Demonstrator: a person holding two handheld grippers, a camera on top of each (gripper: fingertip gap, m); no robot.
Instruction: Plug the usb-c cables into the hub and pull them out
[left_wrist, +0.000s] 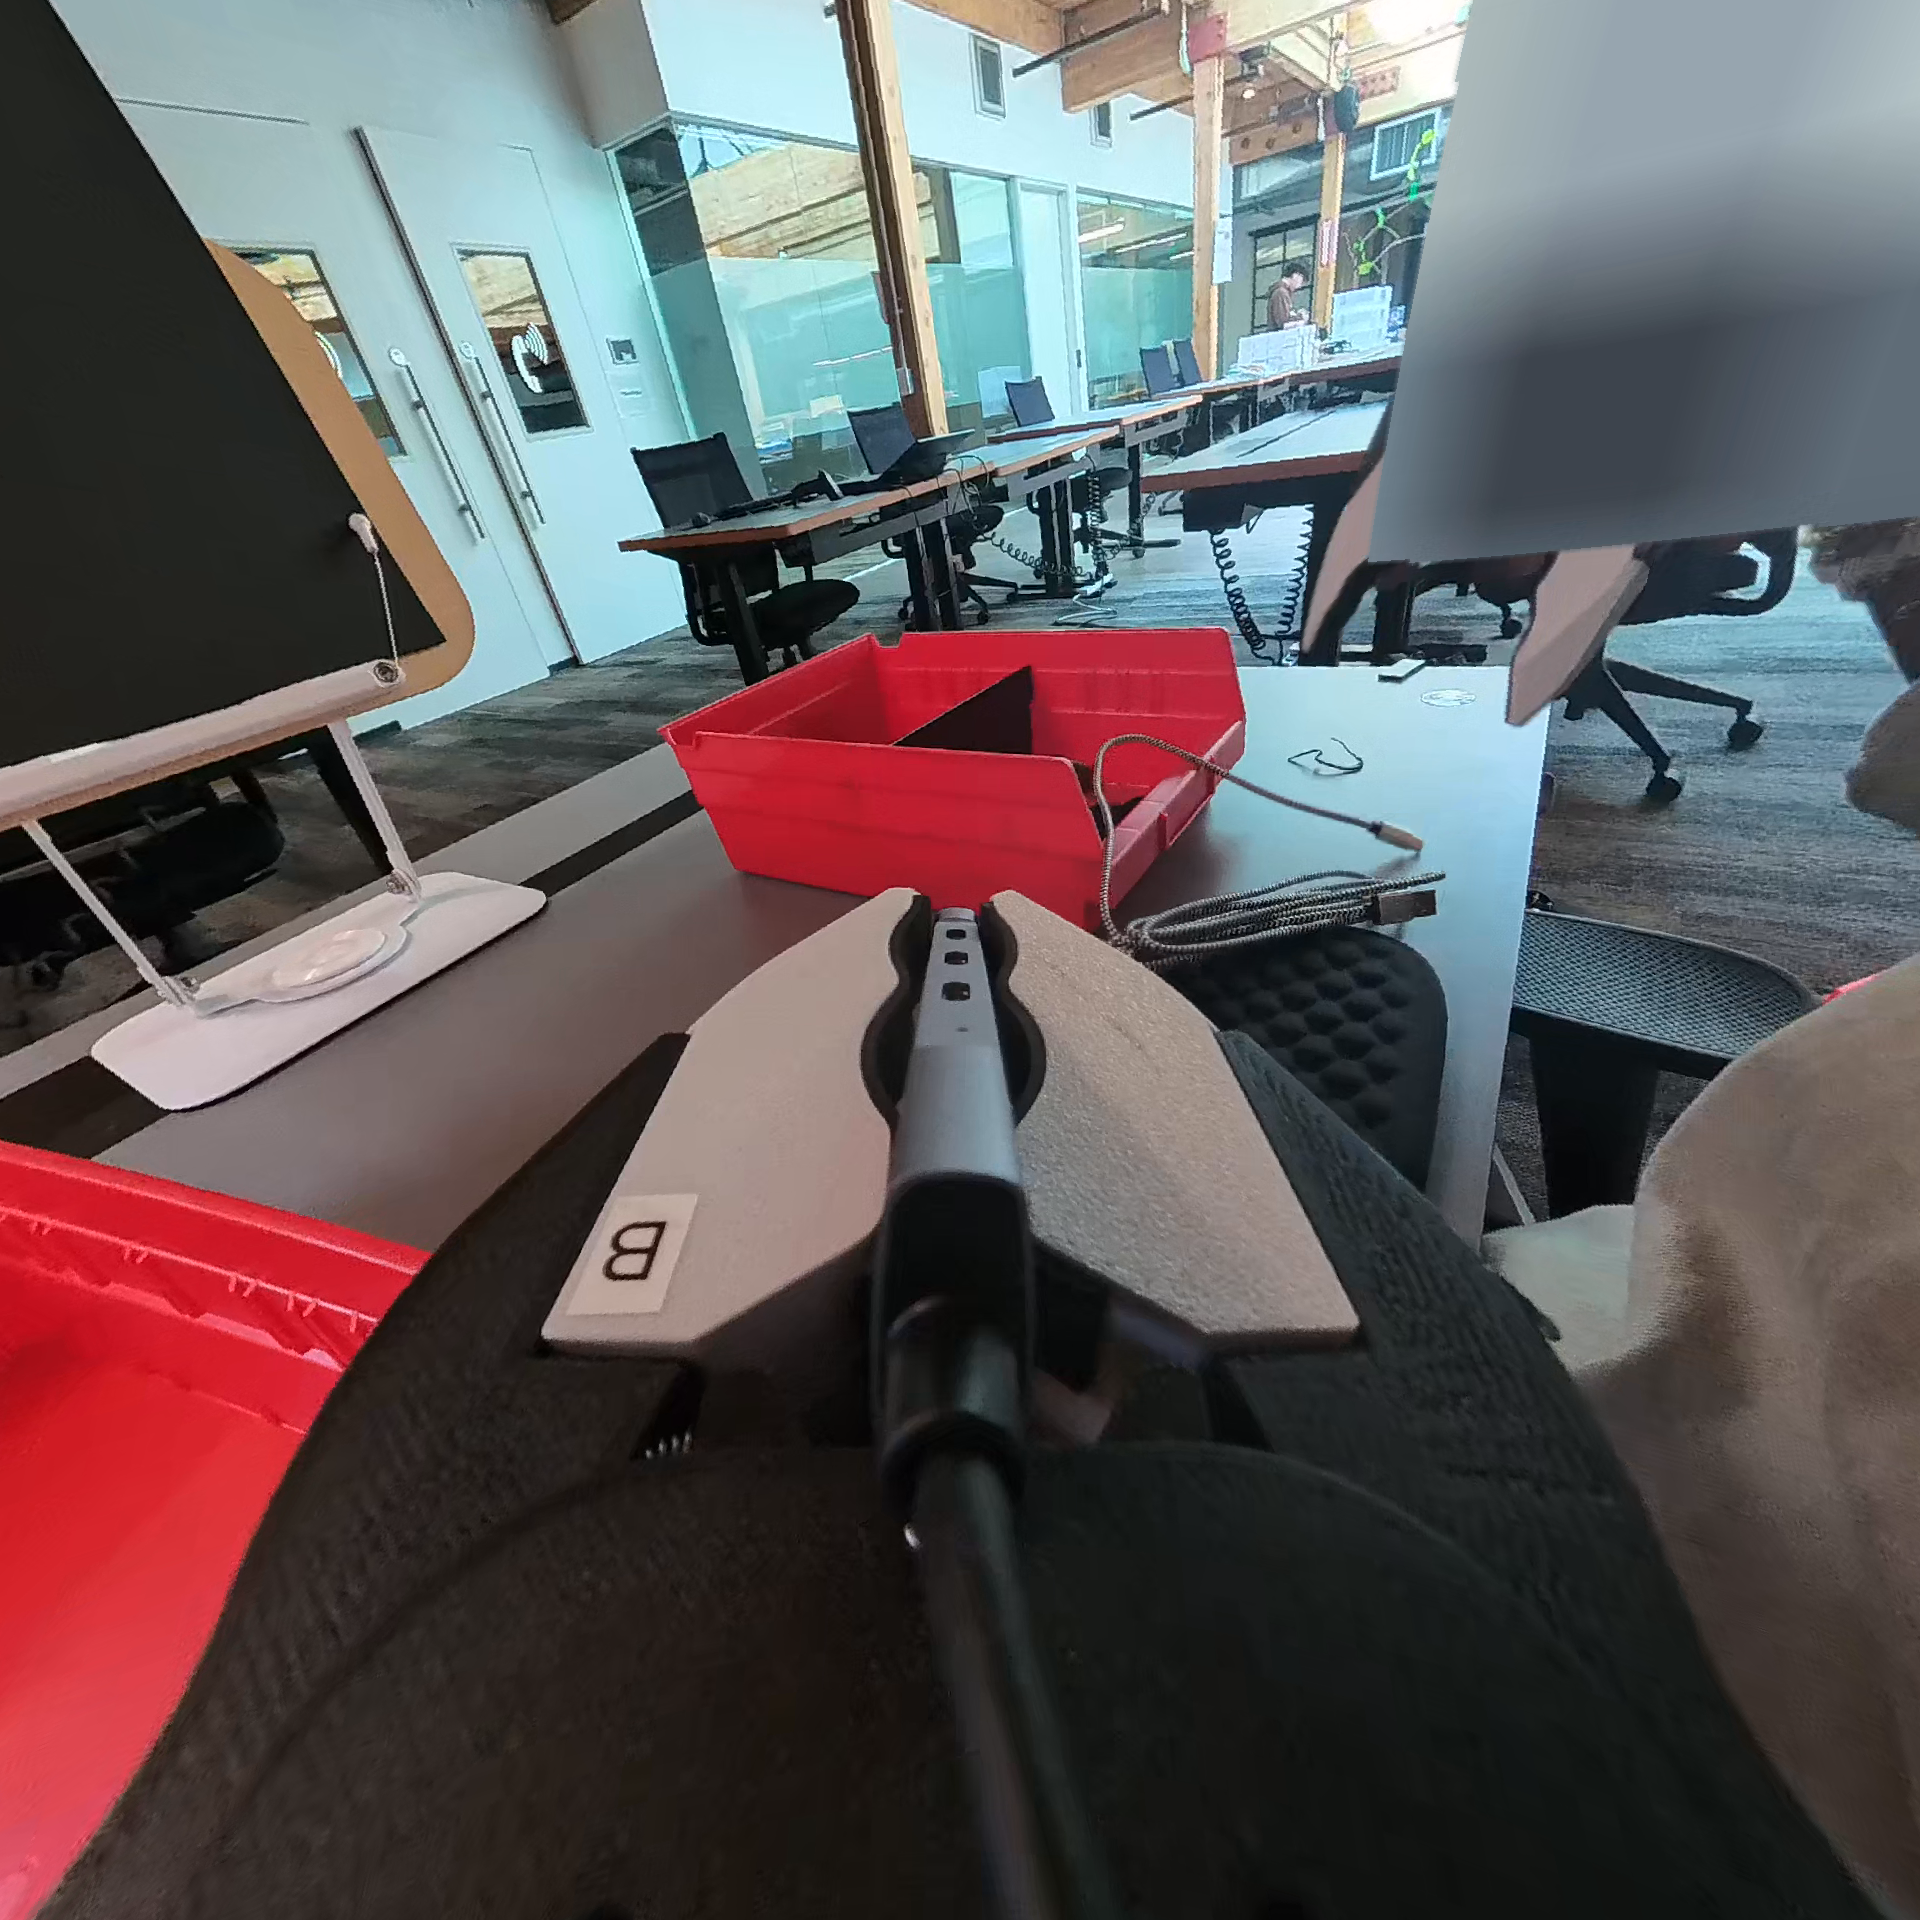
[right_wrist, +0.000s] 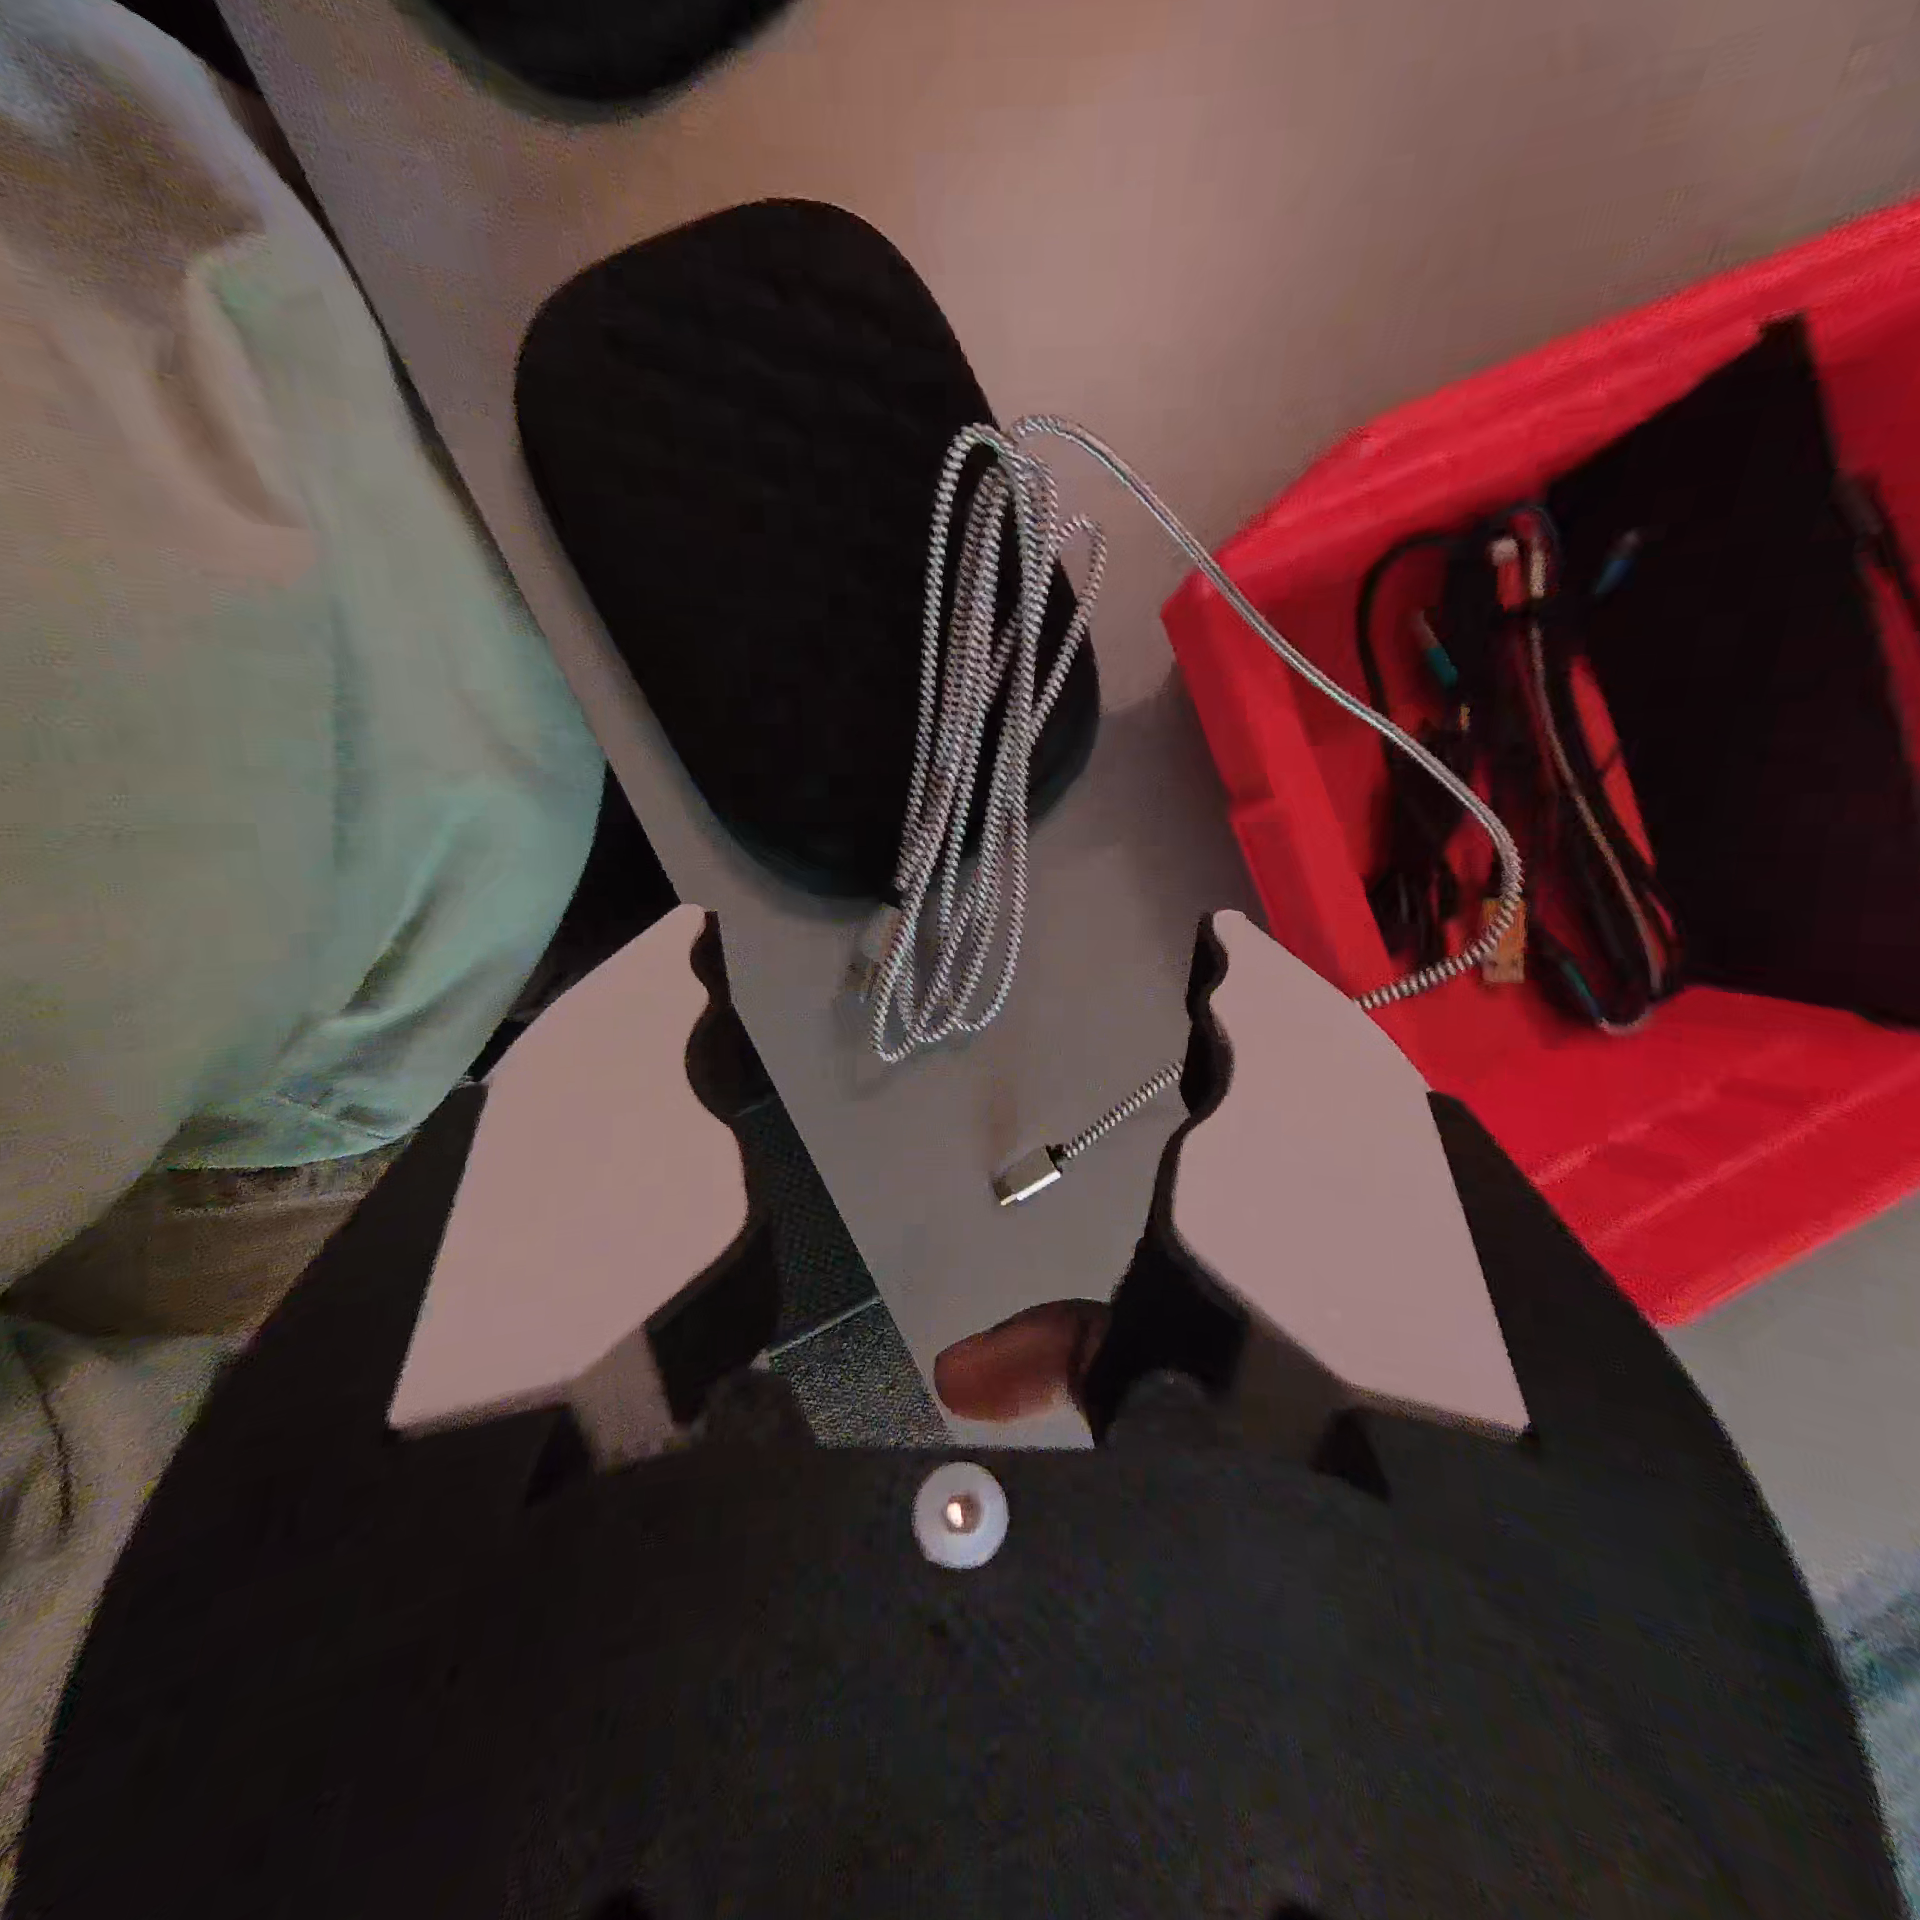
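hub (left_wrist: 954, 1049) clamped edge-up in left gripper (left_wrist: 954, 914), above grey desk (left_wrist: 582, 1060). right gripper (right_wrist: 956, 920) spread wide, holding nothing, above braided cable (right_wrist: 966, 748) coiled on desk and black pad (right_wrist: 727, 540), plug (right_wrist: 1023, 1184) free. red bin (right_wrist: 1662, 1122) just beside.

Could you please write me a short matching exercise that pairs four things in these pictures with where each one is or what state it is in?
Things:
1. slim grey metal hub
2. striped braided cable bundle
3. right gripper
4. black divider panel

Places or states:
A. open above the table
B. standing inside the red plastic bin
C. clamped between the left gripper fingers
D. lying across the black padded wrist rest

Pairs: 1-C, 2-D, 3-A, 4-B
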